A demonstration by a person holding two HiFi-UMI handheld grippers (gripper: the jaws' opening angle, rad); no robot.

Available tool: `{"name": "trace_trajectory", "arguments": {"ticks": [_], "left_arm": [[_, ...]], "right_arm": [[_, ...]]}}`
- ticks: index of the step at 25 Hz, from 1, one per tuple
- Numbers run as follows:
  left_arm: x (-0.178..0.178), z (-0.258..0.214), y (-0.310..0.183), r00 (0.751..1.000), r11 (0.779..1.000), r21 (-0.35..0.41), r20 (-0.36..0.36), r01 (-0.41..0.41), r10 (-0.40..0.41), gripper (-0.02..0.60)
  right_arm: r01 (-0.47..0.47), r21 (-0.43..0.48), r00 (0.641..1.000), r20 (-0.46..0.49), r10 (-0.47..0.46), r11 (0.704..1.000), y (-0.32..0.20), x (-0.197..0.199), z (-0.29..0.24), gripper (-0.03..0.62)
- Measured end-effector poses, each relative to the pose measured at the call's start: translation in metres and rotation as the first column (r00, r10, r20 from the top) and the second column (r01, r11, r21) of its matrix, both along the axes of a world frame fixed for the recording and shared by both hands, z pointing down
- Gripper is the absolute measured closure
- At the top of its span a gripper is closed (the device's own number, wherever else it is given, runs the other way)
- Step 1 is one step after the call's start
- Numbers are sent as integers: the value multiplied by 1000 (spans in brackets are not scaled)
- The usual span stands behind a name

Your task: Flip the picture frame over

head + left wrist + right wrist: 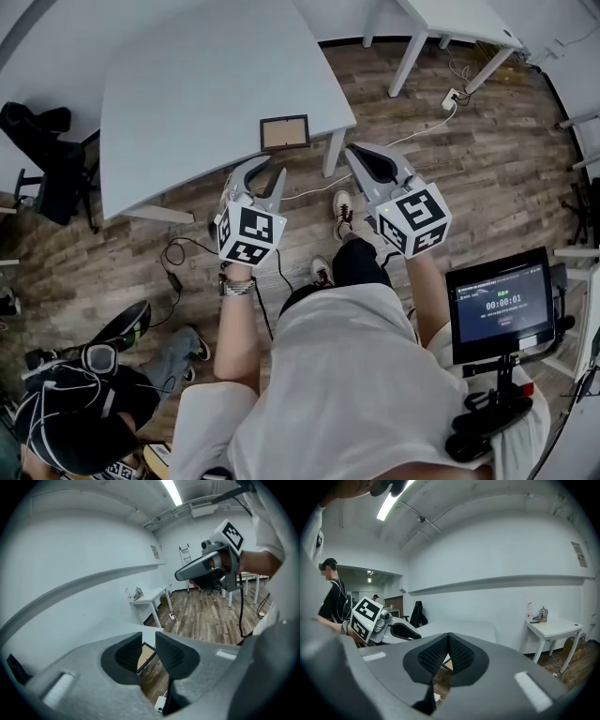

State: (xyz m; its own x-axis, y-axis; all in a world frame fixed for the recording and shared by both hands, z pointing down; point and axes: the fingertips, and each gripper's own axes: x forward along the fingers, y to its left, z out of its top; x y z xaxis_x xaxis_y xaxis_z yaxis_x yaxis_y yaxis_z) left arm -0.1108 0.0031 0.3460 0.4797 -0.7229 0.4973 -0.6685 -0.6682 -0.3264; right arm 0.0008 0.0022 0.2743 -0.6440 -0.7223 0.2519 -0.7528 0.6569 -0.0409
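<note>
Frame (284, 133) lies flat on the table (187, 84). Left gripper (272, 173) hovers near it, jaws apart and empty; right gripper (354, 153) jaws pressed together.

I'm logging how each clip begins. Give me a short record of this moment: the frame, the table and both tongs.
picture frame: flat on the table, near its corner, tan side up, untouched
table: grey
left tongs: open, empty, short of the frame
right tongs: shut, empty, beside the table's corner
flip: not yet begun
</note>
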Motion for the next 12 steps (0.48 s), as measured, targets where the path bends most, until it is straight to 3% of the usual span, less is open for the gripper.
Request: {"name": "trace_trajectory", "arguments": {"ticks": [7, 12], "left_arm": [[-8, 74, -55, 994, 995, -99, 107, -6, 17, 471], [-4, 118, -82, 991, 987, -160, 133, 19, 2, 456]], "right_arm": [[11, -84, 1000, -6, -11, 996, -56, -5, 43, 592], [12, -129, 1000, -17, -14, 992, -85, 7, 78, 592]]}}
